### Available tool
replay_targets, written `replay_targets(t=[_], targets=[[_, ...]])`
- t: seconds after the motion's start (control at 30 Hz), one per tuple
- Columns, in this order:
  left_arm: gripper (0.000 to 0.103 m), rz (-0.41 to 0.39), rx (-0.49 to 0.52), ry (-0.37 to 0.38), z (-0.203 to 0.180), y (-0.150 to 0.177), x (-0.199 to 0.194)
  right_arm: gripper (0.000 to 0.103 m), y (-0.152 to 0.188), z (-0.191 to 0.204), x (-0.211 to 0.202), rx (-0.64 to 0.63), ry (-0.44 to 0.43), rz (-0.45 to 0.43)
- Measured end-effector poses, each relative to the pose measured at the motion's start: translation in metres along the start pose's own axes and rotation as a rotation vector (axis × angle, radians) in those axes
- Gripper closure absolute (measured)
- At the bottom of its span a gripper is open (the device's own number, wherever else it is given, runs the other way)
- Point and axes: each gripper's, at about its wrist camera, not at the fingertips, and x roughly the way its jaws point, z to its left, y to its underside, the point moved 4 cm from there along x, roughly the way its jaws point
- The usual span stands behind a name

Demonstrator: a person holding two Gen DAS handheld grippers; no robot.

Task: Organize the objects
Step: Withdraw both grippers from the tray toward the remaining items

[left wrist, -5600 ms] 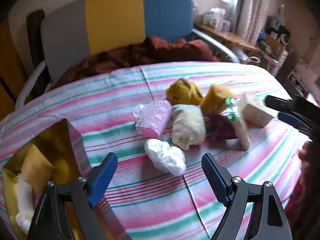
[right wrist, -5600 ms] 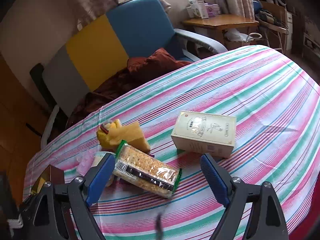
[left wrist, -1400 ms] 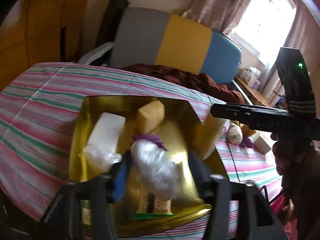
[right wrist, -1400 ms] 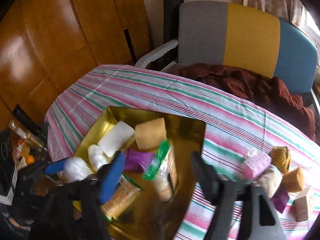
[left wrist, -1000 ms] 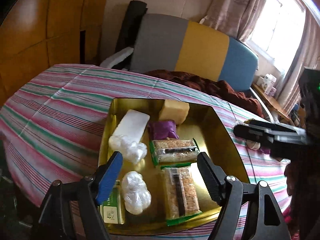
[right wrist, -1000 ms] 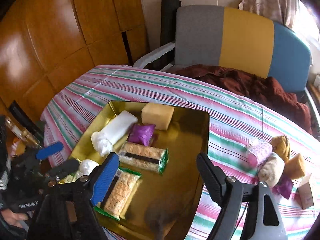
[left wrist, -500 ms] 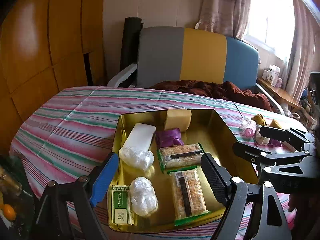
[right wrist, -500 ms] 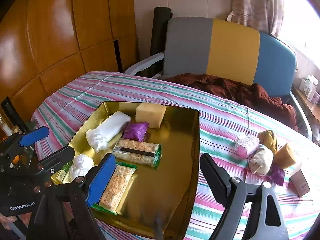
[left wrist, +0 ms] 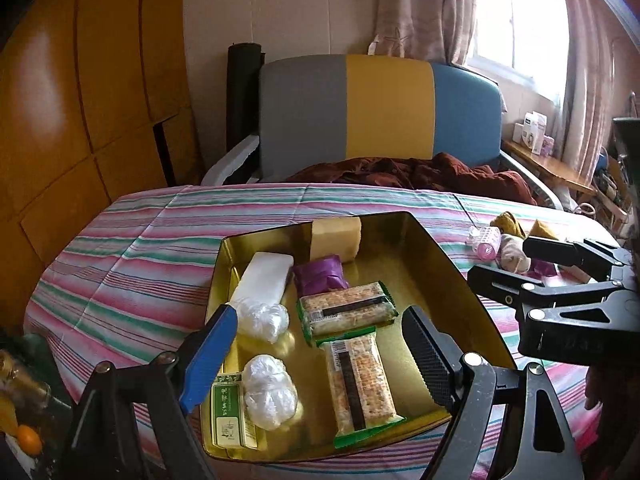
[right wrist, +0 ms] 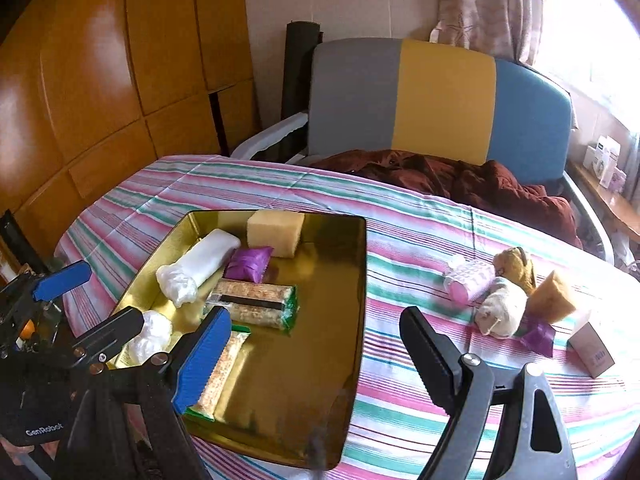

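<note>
We see the gold tray (right wrist: 358, 280) on the striped tablecloth (right wrist: 420, 216), its right half bare. Two cracker packs (left wrist: 346, 312), white bundles and a sponge block (left wrist: 335, 237) lie inside. Our left gripper (left wrist: 320, 360) and right gripper (right wrist: 316, 354) are spread wide, holding nothing.

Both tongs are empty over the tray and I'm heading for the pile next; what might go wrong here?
1. The leftover pile is packed tight: the cream plush toy touches the pink ribbed roller and the tan sponge wedge, so one grab may drag its neighbours.
2. The gold metal tray has tall walls; low tongs may clip the rim.
3. The tray's near corner looks close to the table edge.
</note>
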Motion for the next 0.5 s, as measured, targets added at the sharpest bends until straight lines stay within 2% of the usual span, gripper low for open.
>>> replay_targets(t=[0.5], targets=[[0.018,0.006,0.088,0.007,-0.027,-0.001,0.001,0.015,0.011,-0.039,0.001,0.053,0.056,0.021]])
